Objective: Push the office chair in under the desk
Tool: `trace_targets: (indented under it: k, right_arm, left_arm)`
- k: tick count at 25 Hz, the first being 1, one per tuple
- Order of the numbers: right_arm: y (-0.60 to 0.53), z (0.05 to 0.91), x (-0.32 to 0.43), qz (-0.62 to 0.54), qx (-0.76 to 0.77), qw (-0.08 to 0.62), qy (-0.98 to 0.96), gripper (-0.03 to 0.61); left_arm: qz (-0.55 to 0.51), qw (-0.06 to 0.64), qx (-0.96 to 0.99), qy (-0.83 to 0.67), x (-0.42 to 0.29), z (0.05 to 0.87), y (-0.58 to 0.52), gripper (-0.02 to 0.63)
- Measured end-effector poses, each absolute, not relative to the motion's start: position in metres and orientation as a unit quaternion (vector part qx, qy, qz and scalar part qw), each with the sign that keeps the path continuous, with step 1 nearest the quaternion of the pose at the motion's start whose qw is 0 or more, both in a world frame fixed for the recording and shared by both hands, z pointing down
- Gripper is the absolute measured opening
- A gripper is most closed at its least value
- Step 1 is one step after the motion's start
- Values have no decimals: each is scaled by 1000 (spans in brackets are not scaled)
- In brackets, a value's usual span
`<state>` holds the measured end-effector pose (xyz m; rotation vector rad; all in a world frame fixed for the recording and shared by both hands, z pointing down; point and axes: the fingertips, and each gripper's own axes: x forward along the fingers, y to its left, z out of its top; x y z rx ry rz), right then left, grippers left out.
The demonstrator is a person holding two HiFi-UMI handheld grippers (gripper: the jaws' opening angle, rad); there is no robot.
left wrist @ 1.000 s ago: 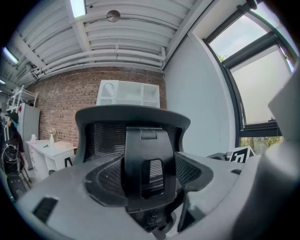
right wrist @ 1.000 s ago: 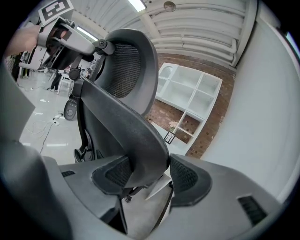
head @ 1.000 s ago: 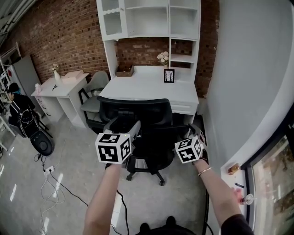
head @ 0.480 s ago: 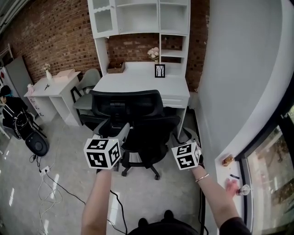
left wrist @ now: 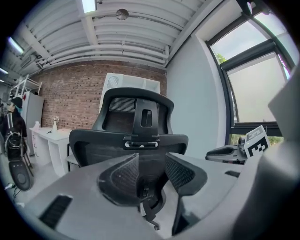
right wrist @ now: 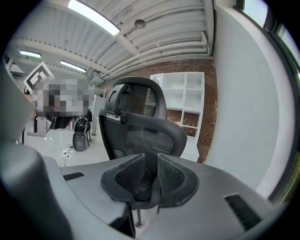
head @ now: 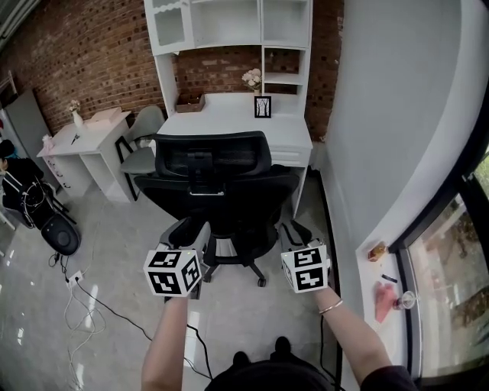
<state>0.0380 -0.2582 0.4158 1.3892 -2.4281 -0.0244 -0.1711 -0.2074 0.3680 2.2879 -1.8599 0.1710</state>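
The black mesh office chair (head: 218, 191) stands in front of the white desk (head: 294, 137) with its back towards me. My left gripper (head: 191, 231) and right gripper (head: 296, 231) float side by side behind it, over the floor, apart from it. In the left gripper view the chair (left wrist: 133, 140) fills the middle beyond my left gripper (left wrist: 152, 171). The right gripper view shows the chair (right wrist: 140, 124) past my right gripper (right wrist: 151, 176). Both pairs of jaws have just been closing, the right to a narrow gap, with nothing between them.
A white hutch (head: 229, 23) tops the desk, with a picture frame (head: 262, 107) and flowers (head: 250, 78). At left are a second white desk (head: 84, 137), a grey chair (head: 141, 149), a seated person (head: 19, 187) and floor cables (head: 84, 294). A grey wall (head: 382, 114) runs close on the right.
Both grippers have drawn back from the chair and now hang lower in the head view, with bare floor between them and its base. Their jaws stand narrower.
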Motion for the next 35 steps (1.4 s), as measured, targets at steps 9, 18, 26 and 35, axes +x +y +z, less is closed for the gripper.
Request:
trace_targets:
  k: [9,18,26,35]
  right_arm:
    - [-193,439,19,47,488,151,-858,8]
    - [-143,452,2,77,480,136,-863,5]
    - [-113,455,-12,80,470,130,-869,5]
    - [-100,454,-22,84,468,128,-870,5]
  left_arm:
    - [54,116,777,-616,-168,413,-156,26]
    - [69,124,784,-604,-171,441,-119,8]
    - [67,128,783,-605,-175,454,-96,8]
    - [64,133,782,-605,-183,457,-82,8]
